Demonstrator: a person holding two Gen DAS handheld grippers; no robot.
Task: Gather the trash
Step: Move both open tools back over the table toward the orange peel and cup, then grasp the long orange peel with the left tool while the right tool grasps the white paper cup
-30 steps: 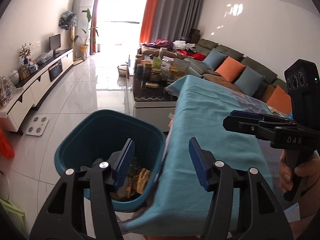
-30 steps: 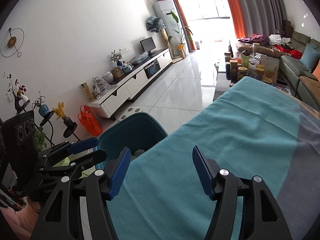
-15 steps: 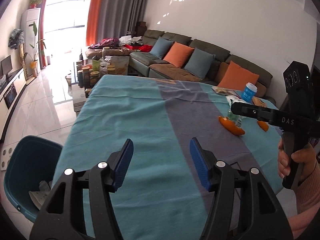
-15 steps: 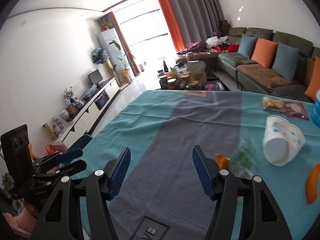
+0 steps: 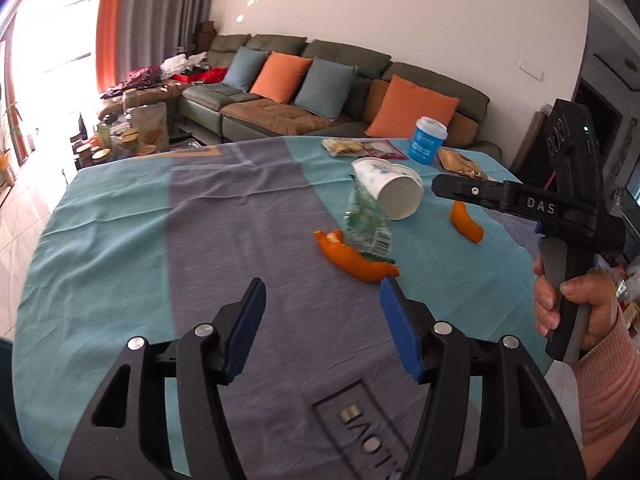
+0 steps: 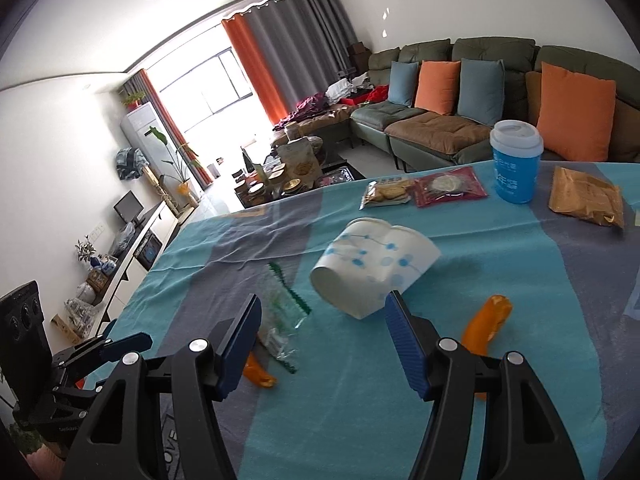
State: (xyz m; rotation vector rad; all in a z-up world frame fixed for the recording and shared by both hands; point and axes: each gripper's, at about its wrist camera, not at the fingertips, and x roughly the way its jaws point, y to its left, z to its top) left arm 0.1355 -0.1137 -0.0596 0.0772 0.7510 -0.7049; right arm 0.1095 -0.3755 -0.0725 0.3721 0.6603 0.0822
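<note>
The paper cup [image 6: 374, 270] is seen lying on its side on the cloth [image 6: 500, 248], open mouth toward the right gripper [image 6: 322, 340], long axis pointing away & a bit to the right. It sits just ahead of that claw, w/ fingers wide apart & nothing held. The left gripper [image 5: 322, 326] is also spread wide & empty, further back from the cup. So the right one is judged nearer. Orange peel [image 5: 354, 258] and a clear wrapper [image 5: 366, 220] lie beside the cup.
</note>
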